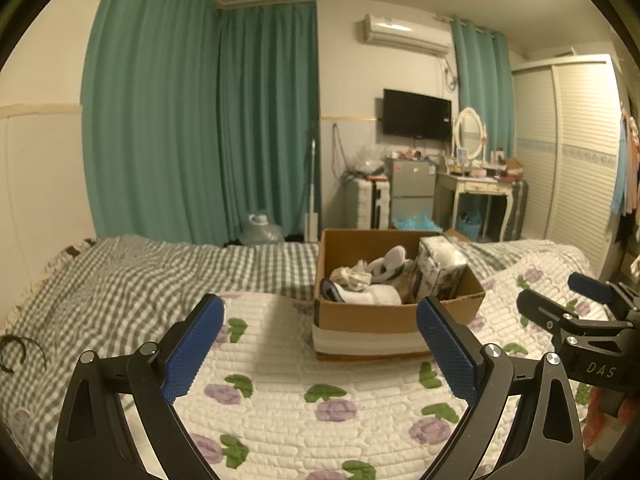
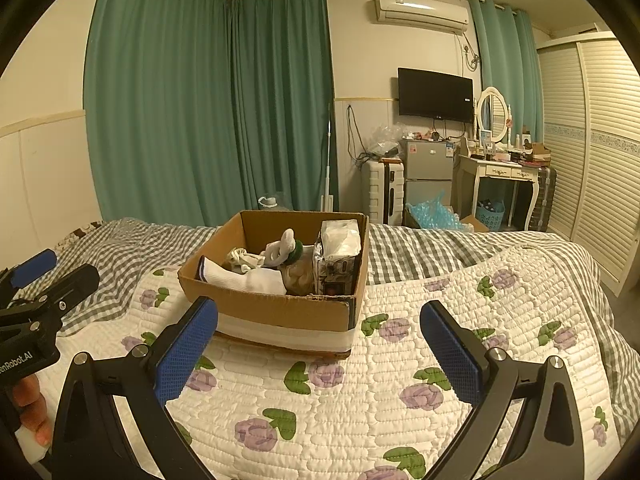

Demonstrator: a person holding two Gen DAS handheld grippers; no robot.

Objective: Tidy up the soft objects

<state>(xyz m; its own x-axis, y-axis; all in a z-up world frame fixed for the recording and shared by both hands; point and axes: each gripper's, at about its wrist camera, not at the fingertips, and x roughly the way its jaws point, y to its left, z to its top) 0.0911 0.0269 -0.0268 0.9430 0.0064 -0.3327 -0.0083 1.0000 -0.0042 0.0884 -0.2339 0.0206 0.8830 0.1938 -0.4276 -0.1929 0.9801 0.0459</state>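
A cardboard box (image 1: 372, 318) (image 2: 280, 312) stands on the flowered quilt (image 1: 304, 400) (image 2: 360, 400) on the bed. Inside lie a white sock (image 1: 376, 294) (image 2: 244, 278), a crumpled cream cloth (image 1: 352, 274) (image 2: 242, 258), a white plush toy (image 1: 390, 264) (image 2: 282, 252) and an upright tissue pack (image 1: 438, 272) (image 2: 338, 256). My left gripper (image 1: 320, 316) is open and empty, a little short of the box. My right gripper (image 2: 319, 318) is open and empty, also just short of the box. Each gripper shows at the edge of the other's view (image 1: 560, 304) (image 2: 52, 276).
A grey checked sheet (image 1: 120, 280) (image 2: 440, 248) covers the bed beyond the quilt. A black hair band (image 1: 14, 354) lies at the left. Green curtains (image 1: 200, 120), a water jug (image 1: 262, 230), fridge (image 2: 428, 172), dressing table (image 2: 504, 176) and wardrobe (image 2: 592, 160) stand beyond the bed.
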